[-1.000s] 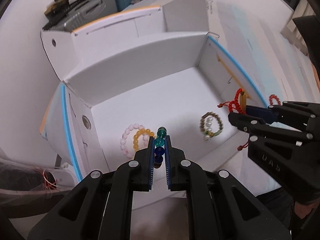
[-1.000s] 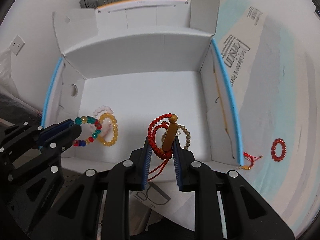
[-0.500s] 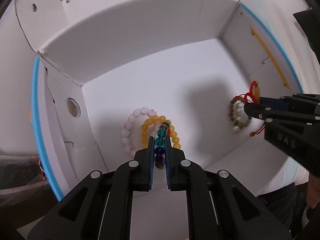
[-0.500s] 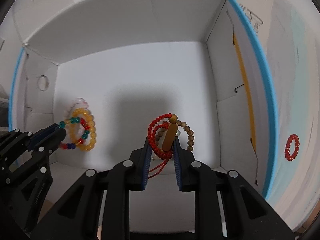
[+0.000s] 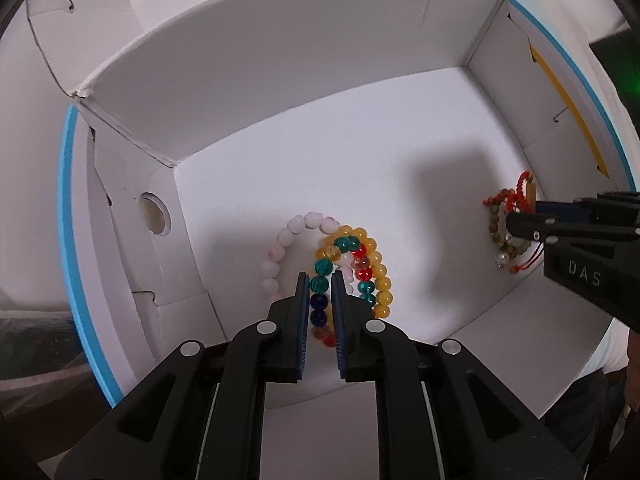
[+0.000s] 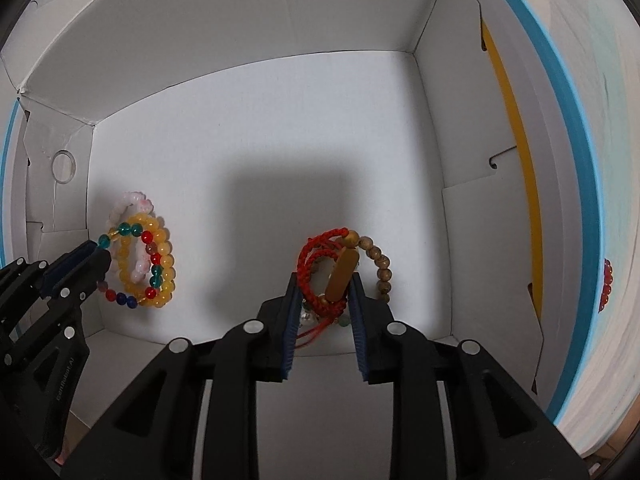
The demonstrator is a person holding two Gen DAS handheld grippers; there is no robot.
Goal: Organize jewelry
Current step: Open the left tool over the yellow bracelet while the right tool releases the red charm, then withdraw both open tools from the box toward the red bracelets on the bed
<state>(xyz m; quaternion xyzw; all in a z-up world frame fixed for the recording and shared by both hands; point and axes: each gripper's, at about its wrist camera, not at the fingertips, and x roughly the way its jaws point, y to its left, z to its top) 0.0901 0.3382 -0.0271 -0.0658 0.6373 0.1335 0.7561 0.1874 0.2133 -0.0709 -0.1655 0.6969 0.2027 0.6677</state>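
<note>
Both grippers reach down into a white cardboard box (image 5: 280, 92). My left gripper (image 5: 320, 284) is shut on a multicoloured bead bracelet (image 5: 362, 268), which hangs over a yellow bead bracelet (image 5: 380, 276) and a pink one (image 5: 280, 240) on the box floor. My right gripper (image 6: 325, 284) is shut on a red cord bracelet with a gold tube (image 6: 340, 272), low over a brown wooden bead bracelet (image 6: 380, 268). The right gripper also shows in the left wrist view (image 5: 524, 220); the left one shows in the right wrist view (image 6: 96, 256).
The box (image 6: 256, 20) has tall white walls on all sides and blue edge strips. A red bead bracelet (image 6: 606, 286) lies outside the box on the pale surface at the right.
Both grippers have gone down deep into the box with their bracelets. The multicoloured bracelet now rests over the yellow and pink ones. The red cord bracelet is near the floor by the wooden beads.
</note>
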